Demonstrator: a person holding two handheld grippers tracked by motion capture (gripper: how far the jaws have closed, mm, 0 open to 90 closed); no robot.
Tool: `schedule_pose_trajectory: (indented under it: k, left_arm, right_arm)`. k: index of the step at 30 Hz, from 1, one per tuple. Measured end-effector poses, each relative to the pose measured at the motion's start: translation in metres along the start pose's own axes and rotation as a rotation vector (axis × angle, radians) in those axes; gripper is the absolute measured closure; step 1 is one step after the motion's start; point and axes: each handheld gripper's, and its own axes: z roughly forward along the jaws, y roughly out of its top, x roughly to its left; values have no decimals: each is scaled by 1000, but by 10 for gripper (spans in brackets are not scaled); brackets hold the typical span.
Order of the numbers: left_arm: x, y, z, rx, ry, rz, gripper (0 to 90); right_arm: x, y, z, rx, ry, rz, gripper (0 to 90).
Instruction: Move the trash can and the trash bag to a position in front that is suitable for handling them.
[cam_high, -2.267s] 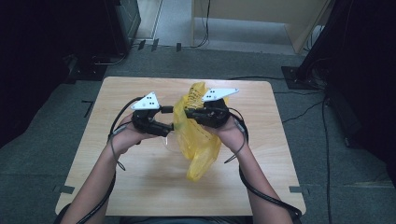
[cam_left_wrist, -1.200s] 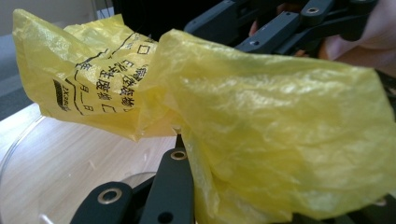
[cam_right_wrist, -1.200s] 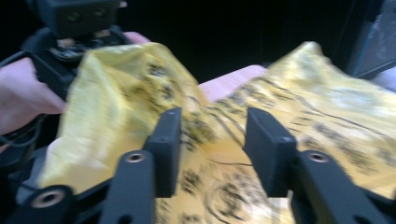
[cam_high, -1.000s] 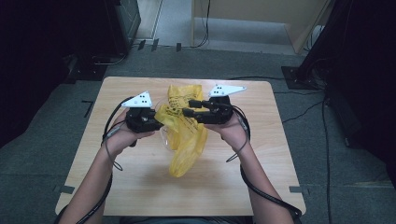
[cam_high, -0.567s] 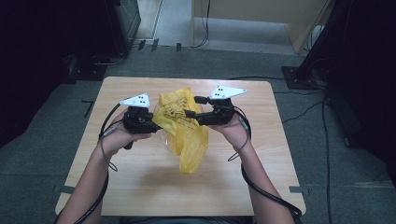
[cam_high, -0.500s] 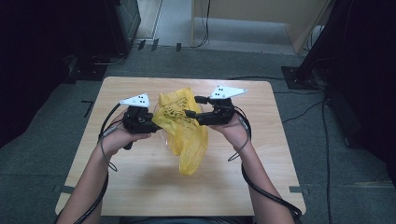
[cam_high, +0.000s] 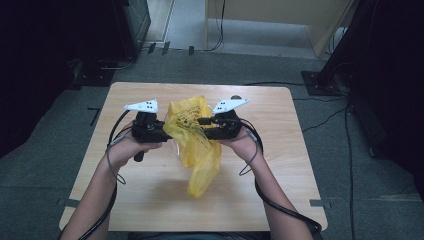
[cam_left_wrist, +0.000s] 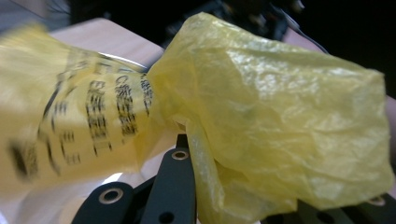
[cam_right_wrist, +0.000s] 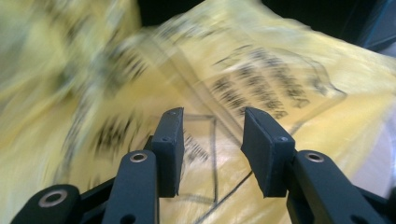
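A crumpled yellow plastic bag (cam_high: 197, 145) with black print hangs above the wooden table (cam_high: 280, 165) between my two grippers, its lower end trailing toward the near edge. My left gripper (cam_high: 167, 131) is at the bag's left side. In the left gripper view the bag (cam_left_wrist: 280, 107) is pinched at that gripper (cam_left_wrist: 201, 149) and drapes over one jaw, hiding it. My right gripper (cam_high: 202, 122) is at the bag's right side. In the right gripper view that gripper (cam_right_wrist: 212, 135) is open, the printed bag (cam_right_wrist: 261, 84) close behind the gap.
The table stands on grey carpet. A dark cabinet (cam_high: 130, 25) is at the back left, light wooden furniture (cam_high: 280, 15) at the back, and a black stand (cam_high: 340, 60) at the right. Cables run over the floor on the right.
Both hands have drifted slightly left and toward the person. The bag, bunched high between the grippers before, now hangs lower and longer.
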Motion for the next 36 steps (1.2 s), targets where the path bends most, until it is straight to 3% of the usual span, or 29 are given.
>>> schedule_pose_trajectory:
  k: [3,8,11,14,17,18,19,20,22,24,26,28,30,32,36]
  left_arm:
    - [4,0,-3,-15,23,-43,817]
    - [5,-2,-2,27,-1,-64,820]
    - [5,-3,1,47,-10,-66,820]
    - [4,-4,4,65,-18,-64,820]
    - [3,-4,6,76,-32,-63,820]
    - [3,-4,7,80,-36,-64,820]
    - [3,-4,8,82,-39,-68,819]
    - [3,-4,9,84,-43,-68,819]
    - [3,-4,10,87,-54,-70,819]
    - [4,-4,11,77,-68,-74,819]
    - [5,-4,10,57,-72,-79,818]
    - [8,-3,8,25,-66,-90,817]
    - [12,-3,7,-11,-26,-112,817]
    - [15,-3,6,-24,49,-123,813]
    - [20,-4,11,-25,187,-118,797]
  right_arm:
    - [0,0,1,27,35,22,603]
    - [-1,2,-3,11,50,42,554]
    - [-3,3,-6,-32,14,23,487]
    - [-4,3,-8,-48,-37,2,342]
    - [-9,5,-8,-77,-66,14,304]
    - [-10,5,-8,-88,-105,15,294]
    - [-13,6,-7,-96,-130,27,322]
    - [-16,5,-7,-115,-119,30,394]
    - [-23,4,-4,-129,-101,71,435]
    - [-25,4,1,-100,-105,36,545]
    - [-23,4,8,-36,-76,-4,560]
    - [-20,3,15,10,-43,-11,563]
    - [-17,2,18,59,-6,-9,556]
    - [-15,2,19,88,15,3,525]
    - [-15,2,13,93,32,50,476]
